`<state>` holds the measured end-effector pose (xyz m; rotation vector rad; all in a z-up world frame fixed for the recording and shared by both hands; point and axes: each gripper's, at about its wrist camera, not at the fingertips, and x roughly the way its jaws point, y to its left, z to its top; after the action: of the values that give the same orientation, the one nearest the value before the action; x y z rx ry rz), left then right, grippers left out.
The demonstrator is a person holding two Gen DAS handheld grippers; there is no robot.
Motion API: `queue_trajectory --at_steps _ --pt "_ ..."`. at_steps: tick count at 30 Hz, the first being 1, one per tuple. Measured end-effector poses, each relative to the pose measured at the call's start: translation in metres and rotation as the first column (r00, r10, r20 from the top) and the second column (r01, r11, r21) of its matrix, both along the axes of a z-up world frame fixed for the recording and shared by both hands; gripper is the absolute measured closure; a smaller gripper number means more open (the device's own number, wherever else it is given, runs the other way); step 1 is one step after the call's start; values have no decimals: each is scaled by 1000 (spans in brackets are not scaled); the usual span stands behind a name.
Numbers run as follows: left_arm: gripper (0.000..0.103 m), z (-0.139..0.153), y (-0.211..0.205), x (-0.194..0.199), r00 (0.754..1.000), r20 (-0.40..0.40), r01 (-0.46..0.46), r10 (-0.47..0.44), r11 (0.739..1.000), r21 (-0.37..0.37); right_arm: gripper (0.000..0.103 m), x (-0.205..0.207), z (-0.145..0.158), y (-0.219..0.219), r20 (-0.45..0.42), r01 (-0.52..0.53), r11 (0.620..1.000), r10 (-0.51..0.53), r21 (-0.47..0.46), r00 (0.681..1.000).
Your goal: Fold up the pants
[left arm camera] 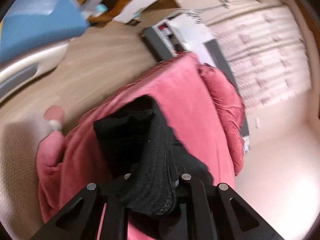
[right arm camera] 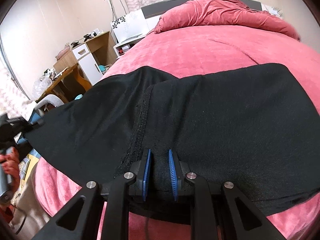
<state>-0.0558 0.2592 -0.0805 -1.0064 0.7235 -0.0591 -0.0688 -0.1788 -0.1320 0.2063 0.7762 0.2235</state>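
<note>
Black pants (right arm camera: 200, 120) lie spread across a pink bed (right arm camera: 190, 46). My right gripper (right arm camera: 159, 154) has its blue-padded fingers (right arm camera: 147, 168) closed on a fold of the pants at the near edge. In the blurred, tilted left wrist view my left gripper (left arm camera: 160, 172) is shut on a bunched thick hem of the pants (left arm camera: 144, 160), held up above the bed (left arm camera: 180, 92). The left fingertips are hidden by the cloth. The left-held corner stretches off to the left in the right wrist view.
A crumpled pink duvet (right arm camera: 230, 16) lies at the head of the bed. A wooden desk and white cabinet (right arm camera: 86, 58) stand left of the bed. The person's hand (right arm camera: 10, 164) shows at far left. Wooden floor (left arm camera: 90, 64) and a blue box (left arm camera: 40, 20) lie beside the bed.
</note>
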Motion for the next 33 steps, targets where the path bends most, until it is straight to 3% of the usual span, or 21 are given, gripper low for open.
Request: queue_trajectory --at_steps 5,11,15,18,23,30,33 --pt "90 37 -20 -1 992 101 68 -72 997 39 72 -3 9 -11 -9 29 998 -29 57 1000" --pt "90 75 -43 0 973 177 134 -145 988 72 72 -6 24 -31 -20 87 994 -86 68 996" --pt "90 104 -68 -2 948 233 191 -217 973 131 72 -11 35 -54 -14 147 985 -146 88 989" --pt "90 124 -96 -2 917 271 244 -292 949 198 72 -11 39 -73 -38 194 978 -192 77 981" --pt "90 152 -155 -3 844 313 337 -435 885 321 71 -24 42 -105 -46 272 958 -269 89 962" --pt "90 160 -242 2 724 318 496 -612 782 376 68 -49 53 -136 -8 325 933 -328 154 945" --pt "90 154 -283 8 675 281 564 -682 723 399 67 -57 55 -149 -5 353 916 -358 189 934"
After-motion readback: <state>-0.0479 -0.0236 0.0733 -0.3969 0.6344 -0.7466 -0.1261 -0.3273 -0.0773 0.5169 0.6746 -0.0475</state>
